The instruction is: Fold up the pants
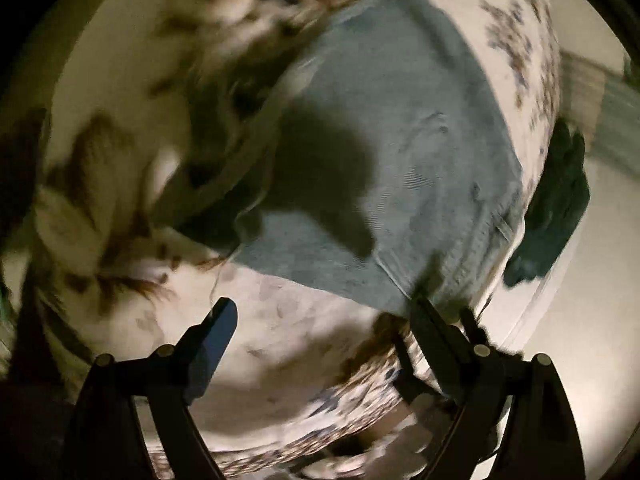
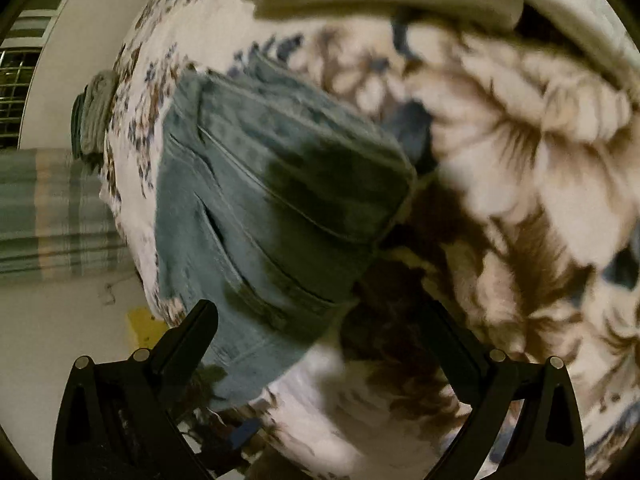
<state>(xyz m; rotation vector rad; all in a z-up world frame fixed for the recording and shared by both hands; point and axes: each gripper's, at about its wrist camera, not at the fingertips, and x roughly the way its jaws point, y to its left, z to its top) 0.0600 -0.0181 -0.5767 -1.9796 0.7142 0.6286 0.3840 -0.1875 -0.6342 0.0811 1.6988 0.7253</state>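
Observation:
Light blue denim pants (image 1: pixel 400 152) lie folded into a compact stack on a floral bedspread (image 1: pixel 304 320). They also show in the right wrist view (image 2: pixel 256 200), with a pocket seam facing up. My left gripper (image 1: pixel 324 312) is open and empty, hovering above the near edge of the pants. My right gripper (image 2: pixel 320 316) is open and empty, above the near corner of the pants. Dark shadows of the grippers fall on the denim. Both views are motion-blurred.
A brown and white floral blanket (image 2: pixel 520 168) lies bunched beside the pants. A dark green garment (image 1: pixel 556 204) sits at the bed's edge, also in the right wrist view (image 2: pixel 90 116). A striped rug (image 2: pixel 52 216) lies on the pale floor (image 2: pixel 60 320).

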